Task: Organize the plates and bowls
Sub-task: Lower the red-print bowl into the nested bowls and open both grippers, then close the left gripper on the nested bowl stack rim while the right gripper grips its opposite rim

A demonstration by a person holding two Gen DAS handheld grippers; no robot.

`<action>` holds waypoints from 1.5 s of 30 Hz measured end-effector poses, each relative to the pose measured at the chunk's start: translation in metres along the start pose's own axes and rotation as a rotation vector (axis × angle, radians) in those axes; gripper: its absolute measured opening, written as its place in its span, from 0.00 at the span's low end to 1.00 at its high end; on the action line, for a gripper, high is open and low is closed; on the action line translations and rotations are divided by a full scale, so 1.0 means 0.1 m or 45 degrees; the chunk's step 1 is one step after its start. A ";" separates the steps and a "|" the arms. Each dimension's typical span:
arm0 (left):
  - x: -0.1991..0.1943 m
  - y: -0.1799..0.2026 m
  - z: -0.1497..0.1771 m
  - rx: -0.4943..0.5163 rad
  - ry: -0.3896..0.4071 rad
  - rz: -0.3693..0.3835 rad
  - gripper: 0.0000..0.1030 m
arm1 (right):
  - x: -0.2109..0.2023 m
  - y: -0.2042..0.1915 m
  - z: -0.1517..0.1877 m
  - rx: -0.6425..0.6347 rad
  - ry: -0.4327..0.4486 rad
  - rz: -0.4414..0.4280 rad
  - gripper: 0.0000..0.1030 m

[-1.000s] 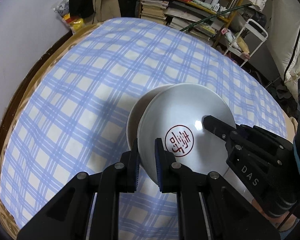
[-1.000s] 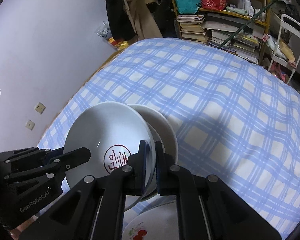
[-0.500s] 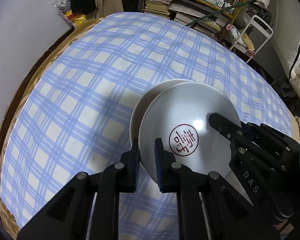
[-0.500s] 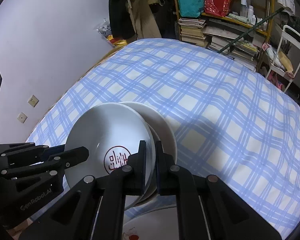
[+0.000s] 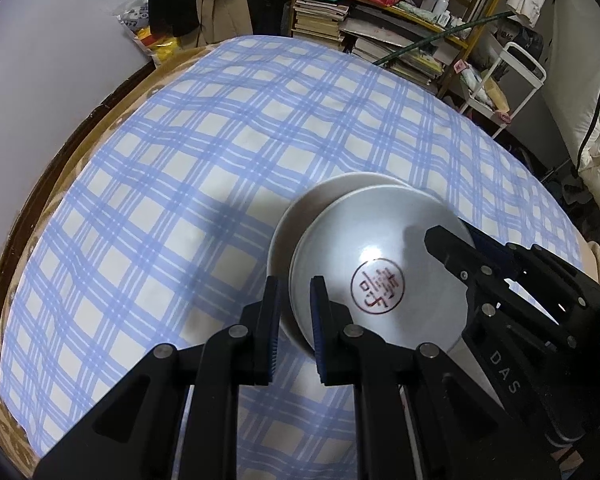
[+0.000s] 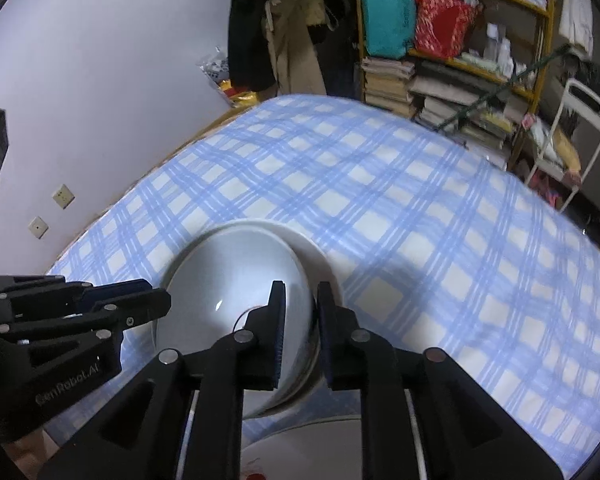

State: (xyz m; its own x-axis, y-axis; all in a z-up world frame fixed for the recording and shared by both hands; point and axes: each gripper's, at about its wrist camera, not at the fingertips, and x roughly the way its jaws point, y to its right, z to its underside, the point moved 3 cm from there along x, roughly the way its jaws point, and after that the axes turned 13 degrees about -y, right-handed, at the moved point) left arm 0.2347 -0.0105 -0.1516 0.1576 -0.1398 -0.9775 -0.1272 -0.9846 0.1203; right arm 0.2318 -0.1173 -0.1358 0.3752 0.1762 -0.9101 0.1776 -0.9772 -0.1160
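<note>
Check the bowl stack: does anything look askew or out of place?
The stamped bowl sits off-centre on the plain bowl beneath, shifted to one side and not nested flush. Nothing looks spilled or chipped.

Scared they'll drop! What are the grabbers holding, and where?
Left gripper pinches the rim of the stacked bowls. Right gripper: jaws have just been opening, rim between them.

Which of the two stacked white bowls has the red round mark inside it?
The upper bowl, nested in the plain lower bowl, whose rim shows behind it. It alone shows the red seal at its bottom.
</note>
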 end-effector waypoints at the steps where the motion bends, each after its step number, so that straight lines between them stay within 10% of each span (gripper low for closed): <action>1: -0.01 -0.01 0.00 -0.003 0.004 0.001 0.13 | -0.01 0.01 -0.01 0.004 0.002 -0.014 0.18; 9: -0.11 -0.14 -0.03 -0.058 0.041 -0.002 0.18 | -0.23 0.26 -0.07 0.112 0.063 -0.108 0.26; 11: -0.12 -0.20 -0.05 -0.077 0.041 -0.008 0.18 | -0.30 0.37 -0.07 0.145 0.075 -0.117 0.48; 23: 0.01 -0.44 -0.12 -0.189 0.001 0.056 0.40 | -0.05 0.84 0.03 0.297 -0.131 -0.149 0.88; 45: 0.18 -0.42 -0.21 -0.151 -0.114 0.057 0.42 | 0.25 0.89 0.14 0.340 -0.262 -0.155 0.92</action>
State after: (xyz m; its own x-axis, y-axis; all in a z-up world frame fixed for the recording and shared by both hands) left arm 0.2633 0.0266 -0.1708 0.0662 -0.1792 -0.9816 -0.0145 -0.9838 0.1786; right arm 0.2439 -0.2017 -0.1744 0.1703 0.2922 -0.9411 -0.0443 -0.9518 -0.3035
